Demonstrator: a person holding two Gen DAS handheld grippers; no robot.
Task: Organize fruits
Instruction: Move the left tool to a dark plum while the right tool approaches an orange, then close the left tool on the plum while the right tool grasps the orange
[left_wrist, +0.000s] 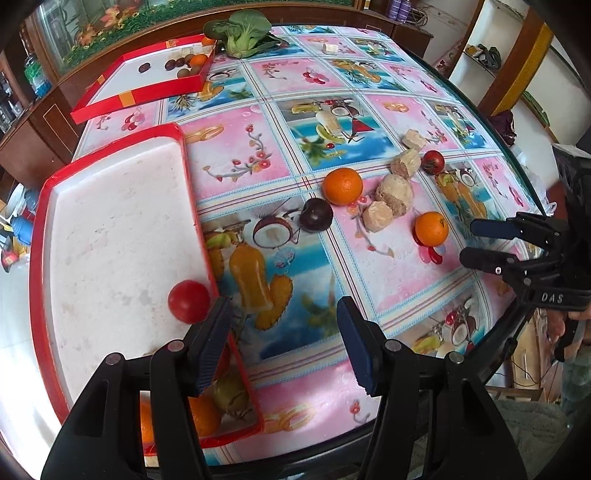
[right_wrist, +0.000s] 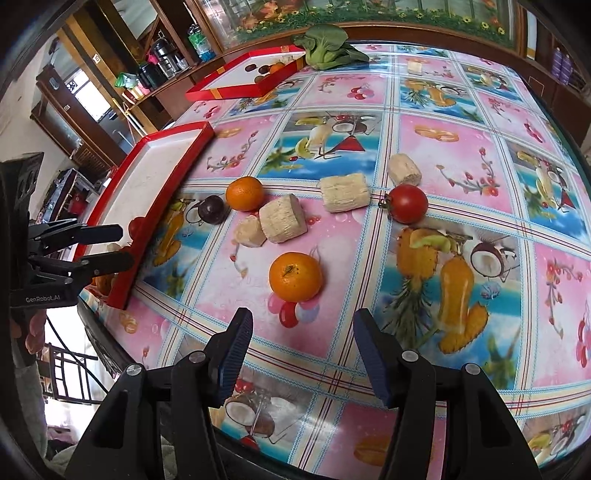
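Note:
My left gripper is open and empty, its left finger over the right rim of the red tray. The tray holds a tomato; oranges and a green fruit lie at its near end, partly hidden under the fingers. My right gripper is open with nothing between its fingers, just short of an orange. A second orange, a dark round fruit, a tomato and several pale cut chunks lie loose on the tablecloth.
A second red box with small fruits sits at the far left, with a leafy green vegetable behind it. The table edge curves close in front of both grippers. A hand holds the left gripper.

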